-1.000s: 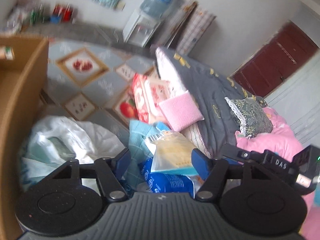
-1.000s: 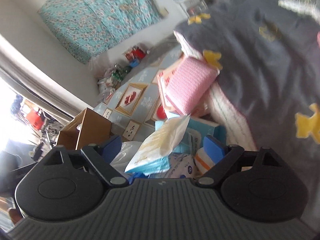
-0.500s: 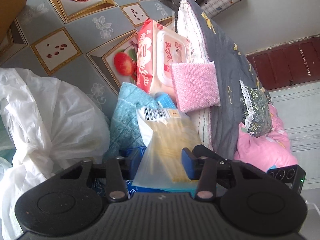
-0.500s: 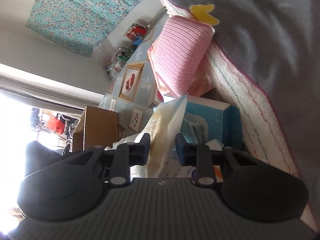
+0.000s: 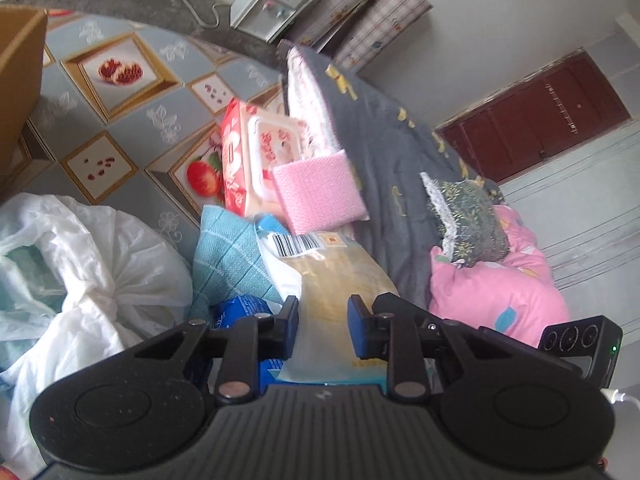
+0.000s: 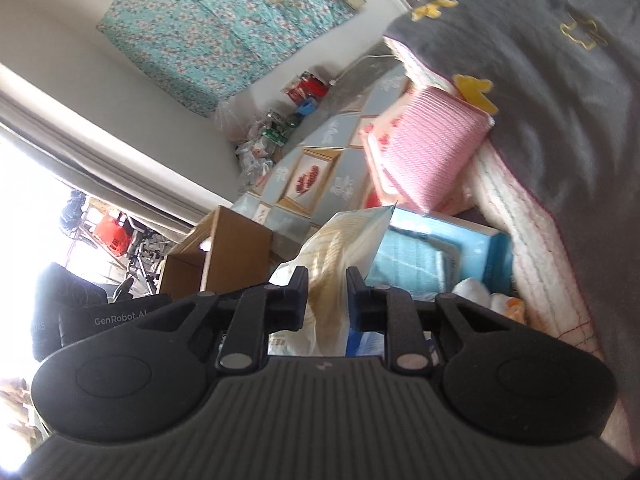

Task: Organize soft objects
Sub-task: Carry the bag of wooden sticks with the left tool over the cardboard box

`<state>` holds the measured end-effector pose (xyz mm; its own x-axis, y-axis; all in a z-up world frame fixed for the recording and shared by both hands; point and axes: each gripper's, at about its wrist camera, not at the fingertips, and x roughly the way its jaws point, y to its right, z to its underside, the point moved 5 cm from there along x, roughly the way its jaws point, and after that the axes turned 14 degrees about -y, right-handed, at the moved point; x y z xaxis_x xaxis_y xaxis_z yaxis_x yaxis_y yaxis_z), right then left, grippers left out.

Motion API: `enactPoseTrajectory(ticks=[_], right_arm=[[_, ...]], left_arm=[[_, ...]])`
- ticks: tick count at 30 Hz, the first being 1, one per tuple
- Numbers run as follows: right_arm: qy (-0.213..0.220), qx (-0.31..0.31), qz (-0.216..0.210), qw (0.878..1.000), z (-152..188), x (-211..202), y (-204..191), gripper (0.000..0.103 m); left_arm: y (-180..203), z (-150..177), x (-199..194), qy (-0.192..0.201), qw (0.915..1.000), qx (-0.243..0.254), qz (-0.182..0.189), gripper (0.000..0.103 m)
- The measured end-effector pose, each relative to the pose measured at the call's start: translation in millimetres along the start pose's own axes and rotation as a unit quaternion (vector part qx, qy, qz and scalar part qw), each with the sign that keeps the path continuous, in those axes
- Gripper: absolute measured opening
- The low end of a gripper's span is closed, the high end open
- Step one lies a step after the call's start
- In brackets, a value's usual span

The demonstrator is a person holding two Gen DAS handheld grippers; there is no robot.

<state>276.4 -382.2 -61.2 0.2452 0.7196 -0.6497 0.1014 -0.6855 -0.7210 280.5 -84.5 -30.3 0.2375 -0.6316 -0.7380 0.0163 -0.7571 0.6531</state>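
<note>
A soft yellowish plastic packet (image 5: pixel 332 276) with a barcode label lies on a pile of soft goods. My left gripper (image 5: pixel 322 322) is shut on its near end. My right gripper (image 6: pixel 327 296) is shut on the same packet (image 6: pixel 340 248) from the other side. Under the packet are a teal checked cloth (image 5: pixel 228 256) and blue packs (image 5: pixel 240 308). A pink knitted cloth (image 5: pixel 316 192) rests on a red and white wipes pack (image 5: pixel 256 156) beside a grey quilt (image 5: pixel 384 152).
A white plastic bag (image 5: pixel 80 264) lies at the left. A cardboard box (image 5: pixel 16 80) stands at the far left, also in the right wrist view (image 6: pixel 224 248). Pink bedding (image 5: pixel 492 288) and a dark floral cushion (image 5: pixel 468 216) lie at the right. The floor mat (image 5: pixel 120 128) has fruit prints.
Both grippers closed on the yellowish packet, open a second ago. Both views pulled back and tilted up, showing more room, with the packet still held.
</note>
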Motion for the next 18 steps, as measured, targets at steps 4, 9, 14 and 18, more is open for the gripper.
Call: enactPoseTrajectory(ticks=[4, 9, 14, 18], right_arm=[[0.000, -0.037, -0.016, 0.999, 11, -5, -41, 0.019], [-0.022, -0.085, -0.048, 0.995, 19, 16, -105, 0.019], [-0.055, -0.124, -0.083, 0.987, 19, 61, -173, 0.020], [-0.086, -0.143, -0.102, 0.981, 14, 109, -223, 0.020]], left_arm=[[0, 18, -43, 0.037, 0.9992, 0.016, -0.008, 0.027], [-24, 33, -107, 0.089, 0.9955, 0.011, -0.033, 0.027], [-70, 35, -172, 0.140, 0.9871, -0.017, -0.075, 0.027], [-115, 25, -206, 0.168, 0.9785, -0.048, -0.109, 0.027]])
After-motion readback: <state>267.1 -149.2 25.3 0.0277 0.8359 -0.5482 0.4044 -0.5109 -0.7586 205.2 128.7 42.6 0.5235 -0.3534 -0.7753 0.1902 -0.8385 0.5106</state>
